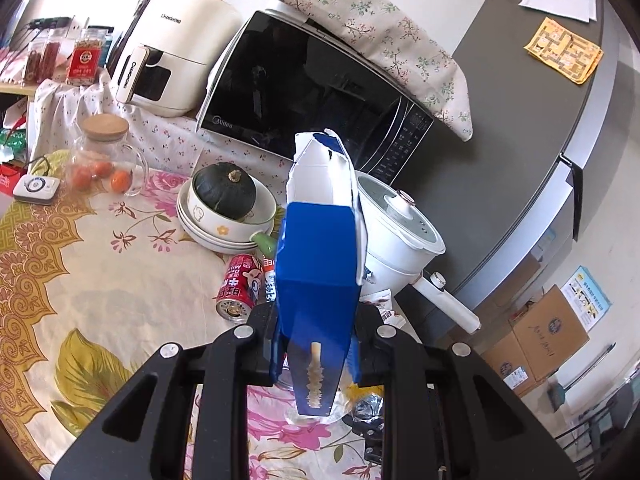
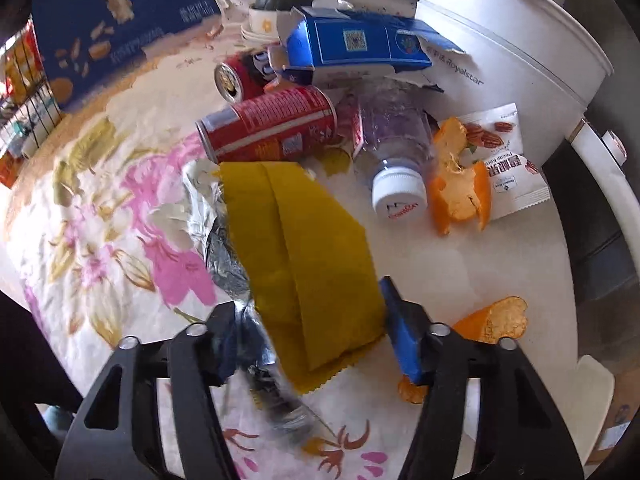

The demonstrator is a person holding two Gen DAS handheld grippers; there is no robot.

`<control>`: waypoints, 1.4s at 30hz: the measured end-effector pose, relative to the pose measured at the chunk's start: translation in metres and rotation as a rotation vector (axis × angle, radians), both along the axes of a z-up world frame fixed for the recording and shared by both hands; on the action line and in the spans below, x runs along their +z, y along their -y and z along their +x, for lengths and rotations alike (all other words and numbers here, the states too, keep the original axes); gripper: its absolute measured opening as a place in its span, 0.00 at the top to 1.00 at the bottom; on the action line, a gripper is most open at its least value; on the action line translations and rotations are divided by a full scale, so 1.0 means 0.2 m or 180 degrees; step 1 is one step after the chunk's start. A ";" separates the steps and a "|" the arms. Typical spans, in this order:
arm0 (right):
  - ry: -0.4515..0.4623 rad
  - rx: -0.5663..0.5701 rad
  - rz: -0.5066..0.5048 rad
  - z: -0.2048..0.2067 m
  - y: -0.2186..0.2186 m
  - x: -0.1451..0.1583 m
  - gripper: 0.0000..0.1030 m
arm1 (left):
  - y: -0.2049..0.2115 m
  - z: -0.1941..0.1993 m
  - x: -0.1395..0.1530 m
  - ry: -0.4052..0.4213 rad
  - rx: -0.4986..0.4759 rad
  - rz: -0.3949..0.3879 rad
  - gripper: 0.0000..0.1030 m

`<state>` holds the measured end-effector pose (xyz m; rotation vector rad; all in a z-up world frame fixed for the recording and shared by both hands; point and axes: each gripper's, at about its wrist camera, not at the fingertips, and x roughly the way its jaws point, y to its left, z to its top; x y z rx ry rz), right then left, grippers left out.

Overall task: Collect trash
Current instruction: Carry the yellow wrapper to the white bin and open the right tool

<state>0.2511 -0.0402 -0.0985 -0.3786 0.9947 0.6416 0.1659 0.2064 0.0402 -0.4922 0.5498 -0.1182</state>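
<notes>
Home kitchen (microwave (image 1: 312, 92), fridge (image 1: 532, 128), air fryer (image 1: 176, 52))

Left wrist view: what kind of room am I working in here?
Most likely a home kitchen or dining corner: a black Midea microwave, a white air fryer and a tall grey refrigerator surround the floral-clothed table.

Floral tablecloth (image 2: 100, 208) under 2 red cans (image 2: 272, 128), bottle (image 2: 394, 148), orange peel (image 2: 460, 184).

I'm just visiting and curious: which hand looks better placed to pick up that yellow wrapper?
The right. Its tool is open with the yellow wrapper between its fingers, while the left tool is already shut on a blue carton.
</notes>
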 end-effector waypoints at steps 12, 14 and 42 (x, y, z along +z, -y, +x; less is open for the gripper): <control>0.0296 -0.0430 0.0623 -0.02 0.13 0.32 0.50 | 0.06 -0.01 0.04 0.0130 -0.0022 -0.0016 0.77; 0.0398 -0.0570 0.0740 -0.03 0.18 0.38 0.50 | 0.09 -0.01 0.05 0.0173 -0.0042 -0.0044 0.77; 0.0713 -0.3814 0.0496 -0.05 1.61 0.48 0.07 | 1.36 0.21 0.01 0.0092 -0.1306 -0.0215 0.77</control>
